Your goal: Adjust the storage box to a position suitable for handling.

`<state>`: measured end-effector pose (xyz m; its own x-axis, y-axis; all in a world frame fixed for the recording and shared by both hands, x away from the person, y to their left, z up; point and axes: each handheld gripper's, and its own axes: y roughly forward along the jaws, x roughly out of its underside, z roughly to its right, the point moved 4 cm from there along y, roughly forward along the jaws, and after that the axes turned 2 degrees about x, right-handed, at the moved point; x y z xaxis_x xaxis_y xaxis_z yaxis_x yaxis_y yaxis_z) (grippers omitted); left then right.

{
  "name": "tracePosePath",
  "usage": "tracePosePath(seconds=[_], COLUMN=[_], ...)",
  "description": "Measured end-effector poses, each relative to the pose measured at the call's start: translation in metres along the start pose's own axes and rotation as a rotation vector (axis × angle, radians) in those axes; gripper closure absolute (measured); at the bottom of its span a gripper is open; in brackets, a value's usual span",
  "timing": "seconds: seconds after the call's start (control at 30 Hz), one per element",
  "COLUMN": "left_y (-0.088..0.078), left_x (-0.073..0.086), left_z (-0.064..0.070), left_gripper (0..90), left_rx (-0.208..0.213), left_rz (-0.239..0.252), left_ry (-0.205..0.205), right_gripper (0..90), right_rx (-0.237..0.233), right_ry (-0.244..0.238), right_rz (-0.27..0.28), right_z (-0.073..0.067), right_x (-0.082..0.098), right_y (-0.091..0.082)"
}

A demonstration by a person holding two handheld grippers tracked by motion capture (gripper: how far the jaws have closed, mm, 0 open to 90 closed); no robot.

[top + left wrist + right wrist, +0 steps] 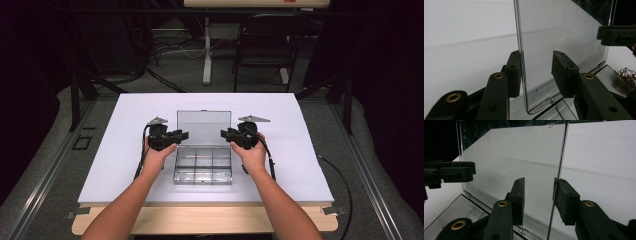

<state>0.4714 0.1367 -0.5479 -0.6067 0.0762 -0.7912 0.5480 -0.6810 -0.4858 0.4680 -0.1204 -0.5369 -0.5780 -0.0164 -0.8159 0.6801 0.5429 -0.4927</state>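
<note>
A clear plastic compartment box (202,167) lies in the middle of the white table, and its lid (204,126) stands upright at the back. My left gripper (180,135) straddles the lid's left edge and my right gripper (225,134) straddles its right edge. In the left gripper view the lid (564,32) runs between my jaws. One pad (514,72) sits against the edge and the other stands well off, so my left gripper (536,72) is open. In the right gripper view the lid (511,157) passes close to one pad (565,200), with a wide gap to the other. My right gripper (539,200) is open.
The white table (125,165) has bare room on both sides of the box. A dark chair (265,45) and a table leg (207,50) stand behind it. A brownish coil (627,75) shows at the right of the left gripper view.
</note>
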Motion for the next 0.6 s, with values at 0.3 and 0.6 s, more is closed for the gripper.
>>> tracePosePath(seconds=[0.3, 0.6], left_y=[0.0043, 0.0059], left_x=[0.0006, 0.0009], left_z=[-0.0051, -0.0075], left_gripper=[59.6, 59.2], left_rx=[0.02, 0.025], left_rz=[0.0, -0.01], left_ry=[-0.045, -0.059], right_gripper=[61.3, 61.2], right_rx=[0.009, -0.008], right_ry=[0.013, 0.056], right_rz=[-0.01, -0.021], right_z=[0.0035, 0.0064], right_x=[0.0008, 0.0013], right_y=[0.0069, 0.0099])
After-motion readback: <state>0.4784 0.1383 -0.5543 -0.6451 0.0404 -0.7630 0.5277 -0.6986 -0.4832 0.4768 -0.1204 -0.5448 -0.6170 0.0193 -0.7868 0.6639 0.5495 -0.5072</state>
